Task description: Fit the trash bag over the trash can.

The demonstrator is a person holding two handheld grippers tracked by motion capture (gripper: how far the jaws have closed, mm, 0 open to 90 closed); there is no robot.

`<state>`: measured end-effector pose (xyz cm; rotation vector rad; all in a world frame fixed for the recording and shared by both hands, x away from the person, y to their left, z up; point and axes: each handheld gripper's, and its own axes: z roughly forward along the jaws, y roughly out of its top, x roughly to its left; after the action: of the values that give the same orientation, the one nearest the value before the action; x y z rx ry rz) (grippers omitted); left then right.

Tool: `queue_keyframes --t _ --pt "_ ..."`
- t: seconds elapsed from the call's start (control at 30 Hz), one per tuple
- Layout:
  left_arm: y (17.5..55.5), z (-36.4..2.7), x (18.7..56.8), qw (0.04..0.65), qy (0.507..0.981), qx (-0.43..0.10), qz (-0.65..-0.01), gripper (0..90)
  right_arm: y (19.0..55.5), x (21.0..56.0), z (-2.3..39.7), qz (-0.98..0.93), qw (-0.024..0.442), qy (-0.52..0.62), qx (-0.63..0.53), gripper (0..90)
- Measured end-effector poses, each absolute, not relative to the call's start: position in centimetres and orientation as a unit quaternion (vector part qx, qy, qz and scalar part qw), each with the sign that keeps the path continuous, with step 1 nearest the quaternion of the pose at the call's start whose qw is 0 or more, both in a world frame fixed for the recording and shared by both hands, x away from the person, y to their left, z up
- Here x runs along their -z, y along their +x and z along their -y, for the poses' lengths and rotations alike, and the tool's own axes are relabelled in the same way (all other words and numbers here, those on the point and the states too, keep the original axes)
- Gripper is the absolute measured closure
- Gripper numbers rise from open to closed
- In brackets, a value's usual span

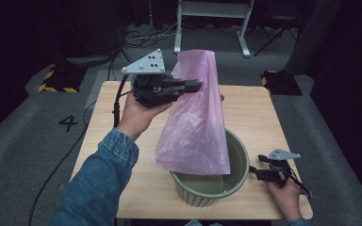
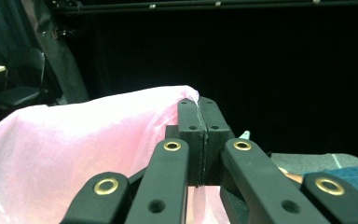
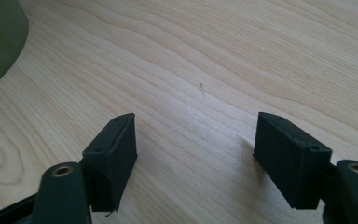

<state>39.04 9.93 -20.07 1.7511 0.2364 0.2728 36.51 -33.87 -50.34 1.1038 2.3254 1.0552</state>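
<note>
Light falls from above onto the pale wooden table top [image 1: 245,113], which is the brightest surface in the high view; the room beyond it sinks into near-black, with detail lost in the corners. The thin pink plastic bag [image 1: 195,117] glows translucent and carries soft glare along its folds. The ribbed olive-green plastic bin [image 1: 235,179] holds a dim interior. In the left gripper view the background is almost wholly dark and the bag looks washed out and soft. In the right gripper view the wood grain is evenly lit and sharp, with faint shadows under the black jaws.
</note>
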Motion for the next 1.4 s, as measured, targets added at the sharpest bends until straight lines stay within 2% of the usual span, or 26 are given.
queue_keyframes --t 0.53,0.97,1.23,1.4 --pt "38.5 -7.2 24.6 0.598 0.779 -0.156 -0.106 89.5 36.5 50.3 33.9 -0.822 0.178 0.39 -0.373 29.4" --pt "36.2 -6.8 28.4 0.564 0.814 -0.105 -0.087 89.4 36.5 50.3 33.9 -0.823 0.178 0.39 -0.373 29.4" --pt "34.9 -7.3 30.9 0.538 0.834 -0.075 -0.096 89.3 36.5 50.3 33.9 -0.823 0.178 0.39 -0.373 29.4" --pt "34.6 -7.4 32.1 0.51 0.849 -0.076 -0.113 89.4 36.5 50.3 33.9 -0.823 0.178 0.39 -0.373 29.4"
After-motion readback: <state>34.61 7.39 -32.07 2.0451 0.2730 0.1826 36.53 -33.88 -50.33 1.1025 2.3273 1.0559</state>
